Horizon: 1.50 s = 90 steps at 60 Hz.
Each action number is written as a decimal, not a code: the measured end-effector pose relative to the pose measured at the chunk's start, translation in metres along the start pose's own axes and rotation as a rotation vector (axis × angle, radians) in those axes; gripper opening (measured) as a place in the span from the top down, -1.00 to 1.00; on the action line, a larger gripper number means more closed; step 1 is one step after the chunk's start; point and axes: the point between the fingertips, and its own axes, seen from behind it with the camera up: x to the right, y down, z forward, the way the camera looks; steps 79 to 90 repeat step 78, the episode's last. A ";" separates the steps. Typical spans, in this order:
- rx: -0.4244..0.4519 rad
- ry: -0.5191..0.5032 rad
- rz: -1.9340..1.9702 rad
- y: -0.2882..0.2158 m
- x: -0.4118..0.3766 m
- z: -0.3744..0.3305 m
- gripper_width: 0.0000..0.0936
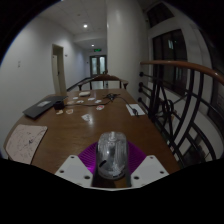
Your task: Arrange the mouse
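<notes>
Gripper (pixel 111 168) pinches the mouse (pixel 110 157) w/ both purple pads against its sides, held just above the near end of the table (pixel 60 135), prob. so it can be carried to its spot. Laptop (pixel 40 107) & papers (pixel 100 98) lie farther along. No legible brand or writing anywhere.

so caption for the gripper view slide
Gripper fingers closed on a translucent grey mouse above a long wooden table.
</notes>
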 end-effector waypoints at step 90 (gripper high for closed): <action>-0.106 -0.377 -0.114 0.016 -0.330 -0.130 -0.83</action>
